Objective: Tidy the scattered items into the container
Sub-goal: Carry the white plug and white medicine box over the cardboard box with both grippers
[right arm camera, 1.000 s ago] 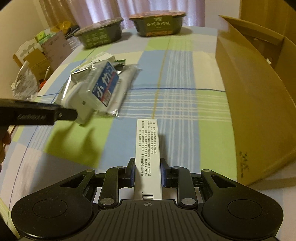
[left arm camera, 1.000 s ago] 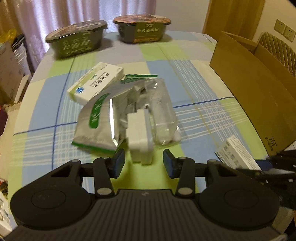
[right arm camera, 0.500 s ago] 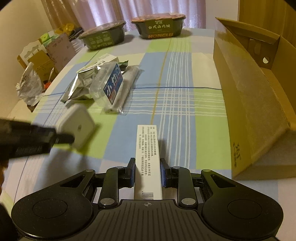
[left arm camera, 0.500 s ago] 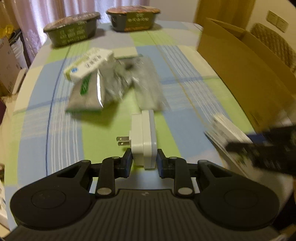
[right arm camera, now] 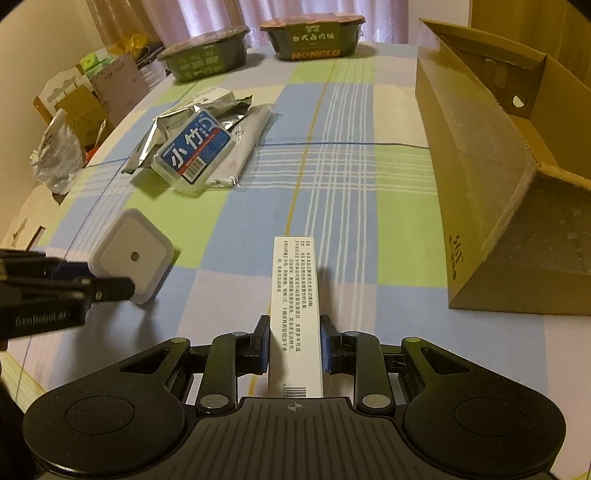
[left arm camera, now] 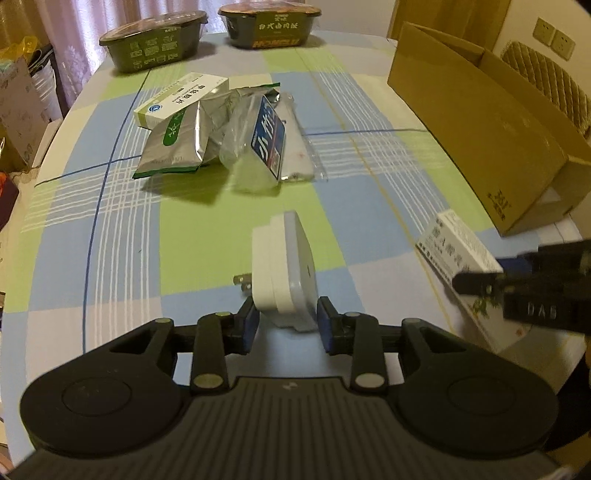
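Note:
My left gripper [left arm camera: 286,325] is shut on a white plug adapter [left arm camera: 284,273], held above the checked tablecloth; the same adapter [right arm camera: 131,254] shows at the left of the right wrist view. My right gripper [right arm camera: 294,349] is shut on a long white medicine box [right arm camera: 294,306], also seen as a white box [left arm camera: 458,254] at the right of the left wrist view. The open cardboard box [right arm camera: 491,155] lies on its side at the right, and the cardboard box [left arm camera: 476,118] also shows from the left. A pile remains mid-table: a clear case with a blue label [left arm camera: 258,147], a silver pouch [left arm camera: 173,144], a green-white box [left arm camera: 181,98].
Two dark green lidded food bowls [left arm camera: 155,46] [left arm camera: 267,22] stand at the table's far edge. Cartons and bags [right arm camera: 66,122] crowd the floor beyond the left table edge. A padded chair back [left arm camera: 546,74] rises behind the cardboard box.
My left gripper closed on the plug adapter, pulled it out of the pile and drew back toward the near edge. The right gripper kept its hold on the long box and rose slightly.

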`<state>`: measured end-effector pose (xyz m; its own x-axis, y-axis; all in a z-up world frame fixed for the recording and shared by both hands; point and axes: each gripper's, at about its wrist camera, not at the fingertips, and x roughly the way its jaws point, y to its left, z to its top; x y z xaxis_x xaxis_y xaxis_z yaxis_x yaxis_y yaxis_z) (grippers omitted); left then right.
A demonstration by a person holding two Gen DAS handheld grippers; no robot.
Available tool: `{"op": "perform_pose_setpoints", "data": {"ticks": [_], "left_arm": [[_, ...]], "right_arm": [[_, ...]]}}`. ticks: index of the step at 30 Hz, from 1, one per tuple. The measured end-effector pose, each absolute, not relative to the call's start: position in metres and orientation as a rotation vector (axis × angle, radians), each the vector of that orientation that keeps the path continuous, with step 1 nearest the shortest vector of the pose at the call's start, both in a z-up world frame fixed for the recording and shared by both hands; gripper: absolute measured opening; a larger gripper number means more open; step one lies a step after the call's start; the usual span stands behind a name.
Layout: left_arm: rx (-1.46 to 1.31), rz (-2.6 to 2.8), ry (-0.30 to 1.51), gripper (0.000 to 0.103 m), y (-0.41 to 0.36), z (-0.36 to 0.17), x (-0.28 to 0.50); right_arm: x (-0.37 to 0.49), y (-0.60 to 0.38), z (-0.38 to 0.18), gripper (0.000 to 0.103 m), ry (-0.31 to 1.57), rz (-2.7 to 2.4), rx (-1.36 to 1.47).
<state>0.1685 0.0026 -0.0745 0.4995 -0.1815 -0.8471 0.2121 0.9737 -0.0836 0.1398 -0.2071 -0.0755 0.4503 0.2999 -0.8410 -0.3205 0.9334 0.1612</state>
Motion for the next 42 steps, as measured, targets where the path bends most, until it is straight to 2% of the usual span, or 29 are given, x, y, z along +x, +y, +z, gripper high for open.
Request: {"op": "perform_pose_setpoints", "data": {"ticks": [7,10,21,29,42], "left_arm": [[0.002,-0.235,1.025,0.029,0.003,-0.077,0.178],[0.005,-0.242,1.030,0.025,0.000,-0.077,0.178],[0.027,-0.282,1.057,0.023,-0.009,-0.075,0.148],[0.025,-0.297,1.059,0.023,-0.015,-0.066,0.130],[0.046,-0.323,0.977,0.023,-0.037,-0.018,0.110]], "right_arm": [[0.143,-0.206,-0.080,0.029,1.035,0.383,-0.025],[0.144,-0.206,-0.081,0.029,1.036,0.381,-0.028],[0.142,-0.204,-0.083,0.029,1.038,0.389,-0.089],[0.126,-0.211,-0.059,0.029,1.005,0.392,-0.088],[0.098,-0.235,-0.006,0.029,0.913,0.365,-0.059]]}}
